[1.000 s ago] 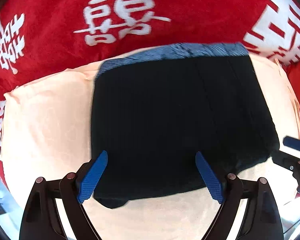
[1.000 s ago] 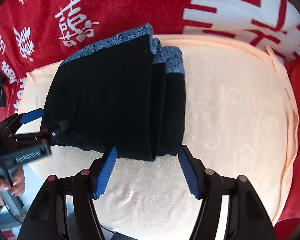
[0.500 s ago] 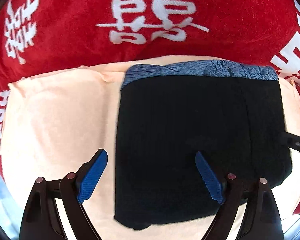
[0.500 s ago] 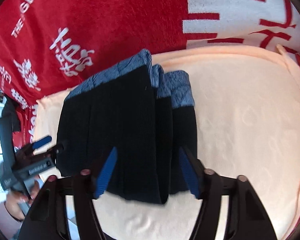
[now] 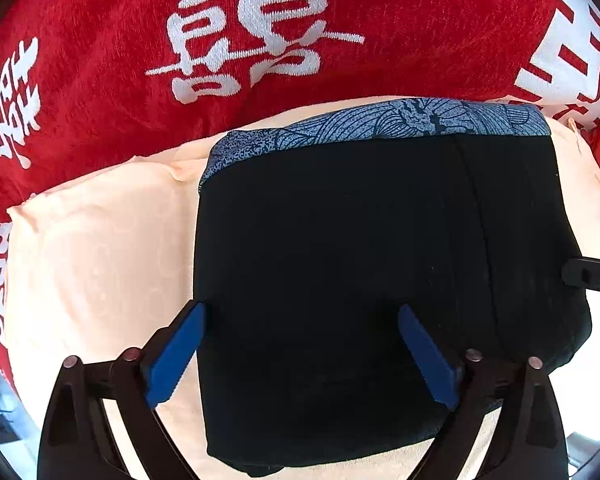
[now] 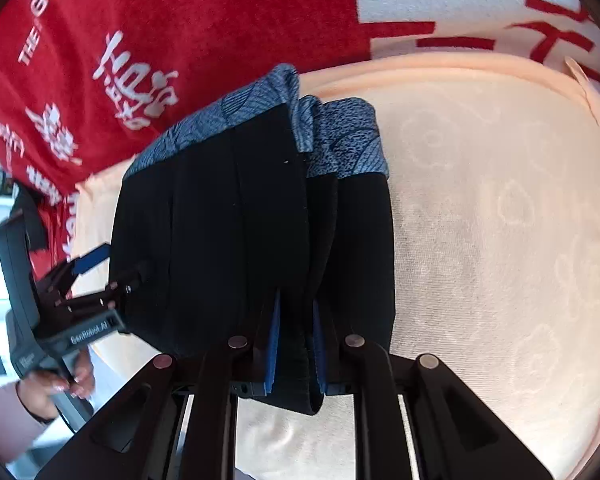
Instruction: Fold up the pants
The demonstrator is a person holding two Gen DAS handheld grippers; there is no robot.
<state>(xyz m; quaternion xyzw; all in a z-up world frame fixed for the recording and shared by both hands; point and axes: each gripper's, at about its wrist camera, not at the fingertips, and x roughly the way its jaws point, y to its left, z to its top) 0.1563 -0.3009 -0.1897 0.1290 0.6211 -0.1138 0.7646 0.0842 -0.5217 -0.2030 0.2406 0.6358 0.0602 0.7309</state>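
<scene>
Pants, black ribbed w/ blue patterned waistband [image 5: 380, 260]: right gripper [image 6: 294, 344] pinches near folded edge, left gripper [image 5: 300, 344] spread; stacked layers may slip, unfolding if lifted unevenly.

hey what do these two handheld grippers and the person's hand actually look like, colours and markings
Both the left gripper and right gripper have black linkage arms with round silver rivets and ribbed blue finger pads. The left one's black body carries white "GenRobot.AI" lettering. The hand on its handle has painted nails and a pale pink sleeve.
</scene>
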